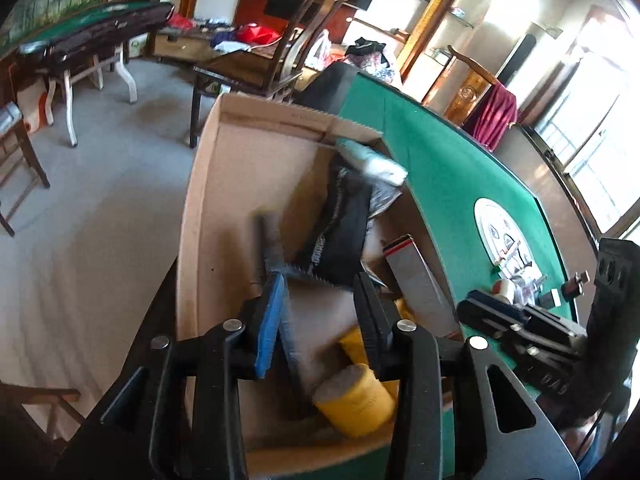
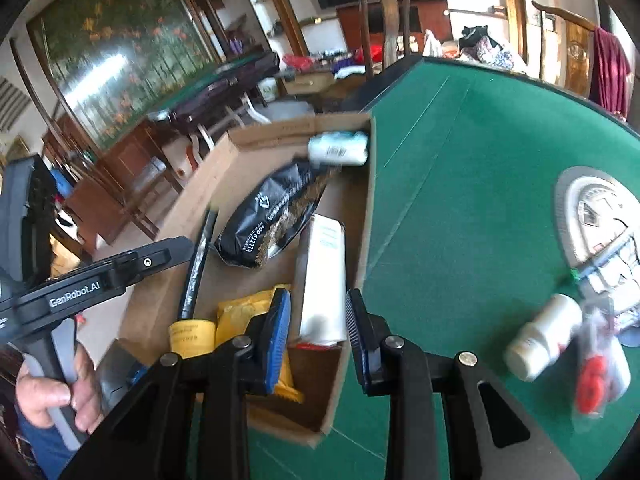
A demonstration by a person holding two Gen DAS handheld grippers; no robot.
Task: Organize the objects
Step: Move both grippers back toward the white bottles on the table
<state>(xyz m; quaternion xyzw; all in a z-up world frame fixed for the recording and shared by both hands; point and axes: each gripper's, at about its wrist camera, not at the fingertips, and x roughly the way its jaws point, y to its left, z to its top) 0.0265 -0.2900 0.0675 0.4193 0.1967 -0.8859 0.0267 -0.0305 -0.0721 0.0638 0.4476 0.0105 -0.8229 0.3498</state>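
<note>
Cardboard box (image 2: 362, 216) held most items; a white bottle (image 2: 542, 336) and bagged bits (image 2: 600, 368) remained on the counter (image 2: 460, 200); both grippers' jaws were open and empty

Wooden chair (image 2: 386, 20), flower painting (image 2: 116, 60)

Right gripper (image 2: 318, 336) open above cardboard box (image 2: 256, 148); white bottle (image 2: 540, 338) on green table (image 2: 460, 200).
</note>
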